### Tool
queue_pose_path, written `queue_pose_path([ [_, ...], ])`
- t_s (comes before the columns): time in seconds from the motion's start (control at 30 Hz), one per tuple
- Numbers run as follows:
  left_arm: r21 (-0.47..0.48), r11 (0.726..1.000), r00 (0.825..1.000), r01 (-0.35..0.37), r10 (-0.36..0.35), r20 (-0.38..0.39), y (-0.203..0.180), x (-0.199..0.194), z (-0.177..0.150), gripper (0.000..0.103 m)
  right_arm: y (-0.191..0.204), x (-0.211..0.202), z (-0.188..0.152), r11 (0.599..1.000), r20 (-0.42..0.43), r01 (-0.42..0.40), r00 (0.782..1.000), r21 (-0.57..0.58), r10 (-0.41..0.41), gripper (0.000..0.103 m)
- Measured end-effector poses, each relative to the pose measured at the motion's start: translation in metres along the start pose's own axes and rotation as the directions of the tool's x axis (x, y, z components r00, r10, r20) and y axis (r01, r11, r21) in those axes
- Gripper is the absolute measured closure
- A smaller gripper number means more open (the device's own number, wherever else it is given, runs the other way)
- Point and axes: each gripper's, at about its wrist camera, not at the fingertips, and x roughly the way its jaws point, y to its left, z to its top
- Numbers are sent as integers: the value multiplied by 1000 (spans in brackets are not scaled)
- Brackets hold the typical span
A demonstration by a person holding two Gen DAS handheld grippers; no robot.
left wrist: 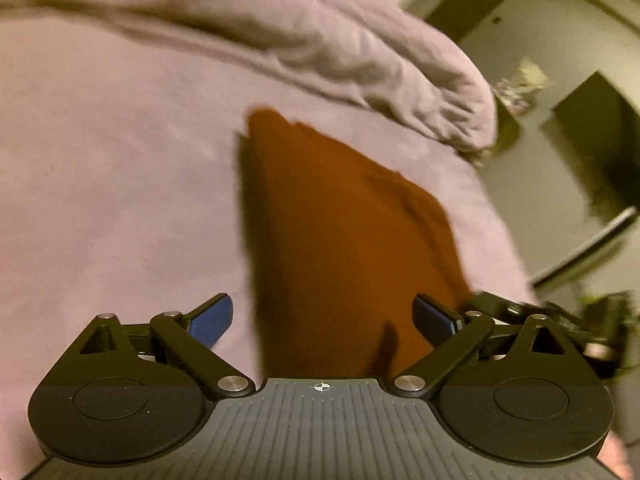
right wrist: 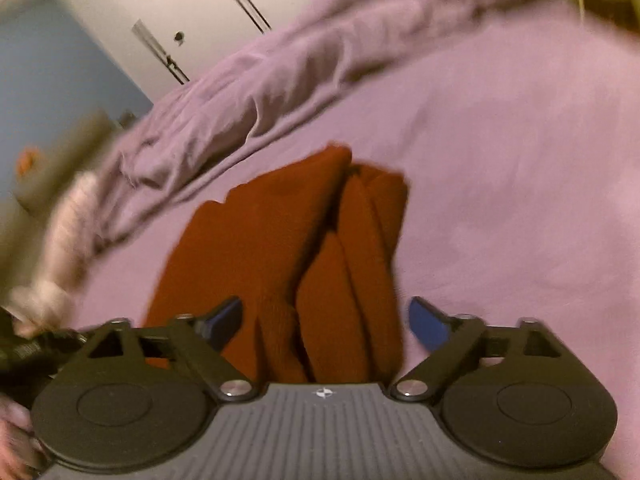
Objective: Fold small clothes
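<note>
A rust-orange small garment point(left wrist: 340, 232) lies on a lilac bedsheet point(left wrist: 120, 200), folded into a long narrow shape. In the right wrist view the garment point(right wrist: 288, 248) shows lengthwise folds and creases. My left gripper point(left wrist: 323, 318) is open, its blue pads apart, just above the garment's near end. My right gripper point(right wrist: 325, 320) is also open and empty, hovering over the same near end. The other gripper's black body shows at the right edge of the left wrist view point(left wrist: 580, 320) and at the left edge of the right wrist view point(right wrist: 36, 348).
A rumpled lilac duvet point(left wrist: 360, 52) is bunched along the far side of the bed point(right wrist: 240, 92). Beyond the bed are a white door point(right wrist: 192, 20), a blue wall point(right wrist: 52, 92) and dark furniture point(left wrist: 592, 140). The frames are motion-blurred.
</note>
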Motion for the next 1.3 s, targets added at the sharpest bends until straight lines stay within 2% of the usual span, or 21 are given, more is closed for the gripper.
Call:
queue_pose_path([
  [0.1, -83, 996, 999, -10, 7, -35, 14, 26, 10, 4, -14, 17, 10, 994, 3, -70, 998, 90, 70, 9],
  [0.17, -100, 995, 1000, 6, -8, -23, 20, 35, 13, 4, -13, 23, 14, 990, 4, -108, 994, 88, 109, 9],
  [0.23, -116, 993, 1000, 24, -25, -7, 20, 36, 16, 5, -9, 31, 16, 993, -10, -102, 995, 65, 103, 10],
  [0.27, -115, 993, 1000, 27, -26, 8, 19, 37, 17, 12, -6, 35, 17, 995, -15, -93, 996, 44, 93, 13],
  [0.3, -113, 994, 1000, 9, -7, 18, 18, 38, 19, 32, -4, 39, 18, 997, -20, -75, 997, 30, 75, 23],
  [0.33, -102, 995, 1000, 5, -4, 13, 15, 41, 21, 34, -3, 43, 19, 998, -27, -56, 998, 18, 57, 27],
  [0.4, -95, 995, 1000, -6, 6, 1, 13, 46, 24, 34, -4, 50, 21, 998, -32, -59, 998, 21, 60, 47],
  [0.43, -107, 994, 1000, -4, 3, -6, 14, 50, 25, 34, -4, 53, 20, 998, -34, -56, 998, 31, 57, 48],
  [0.5, -130, 992, 1000, 3, -3, -2, 16, 49, 27, 44, 0, 54, 19, 998, -28, -53, 998, 32, 54, 55],
  [0.6, -102, 995, 1000, 9, -8, 6, 11, 39, 27, 54, 10, 50, 16, 999, -14, -50, 999, 15, 50, 59],
  [0.7, -86, 996, 999, 32, -31, 21, 6, 20, 27, 56, 24, 43, 15, 995, -8, -98, 995, 13, 98, 60],
  [0.8, -49, 999, 999, 21, -19, 47, 3, -6, 23, 56, 40, 41, 12, 983, -35, -178, 983, 35, 179, 60],
  [0.9, -66, 998, 997, -15, 20, 79, 16, -39, 23, 56, 60, 46, 2, 970, -80, -242, 967, 29, 243, 61],
  [1.0, -81, 993, 990, -90, 98, 102, 34, -70, 23, 56, 76, 55, -11, 959, -120, -284, 951, 20, 285, 61],
  [1.07, -87, 980, 975, -182, 191, 114, 46, -86, 17, 59, 83, 60, -21, 964, -141, -267, 954, 17, 266, 57],
  [1.1, -66, 972, 964, -226, 233, 129, 48, -94, 12, 59, 82, 58, -25, 972, -133, -235, 963, 21, 236, 52],
  [1.13, -32, 966, 954, -256, 257, 154, 48, -104, 5, 59, 83, 53, -29, 981, -112, -194, 975, 3, 193, 50],
  [1.2, 10, 959, 944, -284, 278, 178, 46, -121, -11, 56, 89, 32, -42, 989, -48, -120, 992, -89, 116, 45],
  [1.23, 25, 956, 941, -291, 282, 185, 45, -127, -20, 54, 89, 19, -50, 989, -24, -111, 994, -100, 109, 38],
  [1.27, 37, 955, 941, -293, 282, 185, 45, -130, -29, 49, 88, 8, -59, 988, -7, -123, 992, -92, 123, 26],
  [1.3, 48, 954, 943, -295, 283, 177, 45, -131, -40, 48, 85, -2, -67, 987, 7, -138, 990, -82, 139, 25],
])
